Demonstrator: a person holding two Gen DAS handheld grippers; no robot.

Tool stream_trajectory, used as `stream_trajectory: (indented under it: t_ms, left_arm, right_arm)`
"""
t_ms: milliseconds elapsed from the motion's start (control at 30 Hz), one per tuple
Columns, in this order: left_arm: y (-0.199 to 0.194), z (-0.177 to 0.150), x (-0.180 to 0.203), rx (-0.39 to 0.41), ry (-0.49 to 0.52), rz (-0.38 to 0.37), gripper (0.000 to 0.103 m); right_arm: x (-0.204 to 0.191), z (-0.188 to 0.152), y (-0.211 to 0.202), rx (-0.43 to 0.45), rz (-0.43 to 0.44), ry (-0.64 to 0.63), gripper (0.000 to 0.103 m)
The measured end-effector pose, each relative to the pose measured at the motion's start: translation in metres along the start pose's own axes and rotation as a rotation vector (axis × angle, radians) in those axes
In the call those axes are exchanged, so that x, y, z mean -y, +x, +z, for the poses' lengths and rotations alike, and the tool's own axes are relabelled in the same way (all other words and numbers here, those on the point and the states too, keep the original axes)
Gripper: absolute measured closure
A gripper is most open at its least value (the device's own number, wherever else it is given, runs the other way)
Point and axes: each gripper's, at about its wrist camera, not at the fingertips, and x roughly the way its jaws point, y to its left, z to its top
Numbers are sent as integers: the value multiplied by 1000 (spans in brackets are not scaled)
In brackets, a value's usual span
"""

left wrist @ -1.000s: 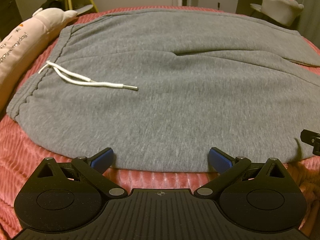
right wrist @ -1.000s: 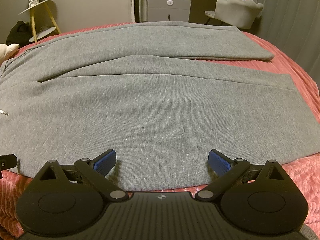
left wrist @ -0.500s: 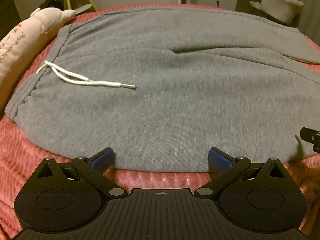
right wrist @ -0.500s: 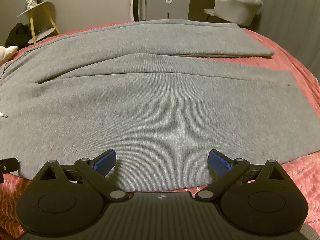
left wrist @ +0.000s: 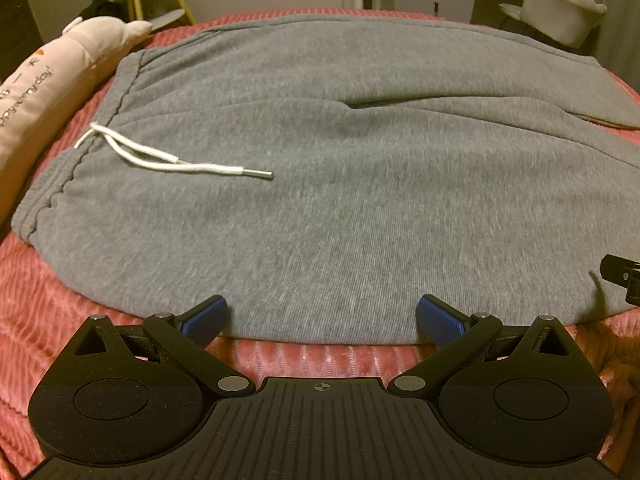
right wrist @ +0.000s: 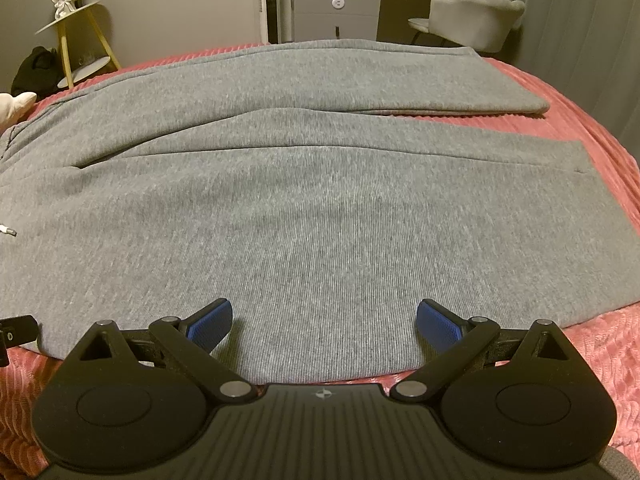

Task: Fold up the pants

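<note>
Grey sweatpants (left wrist: pixel 340 208) lie flat across a pink bedspread (left wrist: pixel 48 320), waistband to the left with a white drawstring (left wrist: pixel 160 160) on top. Both legs run off to the right, the far leg (right wrist: pixel 340 76) lying apart from the near leg (right wrist: pixel 340 216). My left gripper (left wrist: pixel 322 318) is open at the near hem edge by the hip, its blue fingertips (left wrist: pixel 204 316) just at the fabric's border. My right gripper (right wrist: pixel 324 318) is open too, low over the near leg's edge, nothing between its pads. Each gripper's side shows at the other view's edge.
A long pink plush pillow (left wrist: pixel 44 92) lies along the bed's left side by the waistband. Beyond the bed stand a yellow-legged side table (right wrist: pixel 76 40), a grey cabinet (right wrist: pixel 336 12) and a pale armchair (right wrist: pixel 476 20). Bedspread (right wrist: pixel 600 360) shows at the right.
Both grippers have eased slightly back and up from the pants, so more of the room shows behind. The jaws stayed open and the pants did not move.
</note>
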Motion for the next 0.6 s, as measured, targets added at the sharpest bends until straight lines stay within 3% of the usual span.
stream_trajectory:
  t_ms: [600]
  left_arm:
    - [1, -1, -1, -4, -1, 2, 0]
  right_arm:
    - [0, 1, 0, -4, 6, 4, 4]
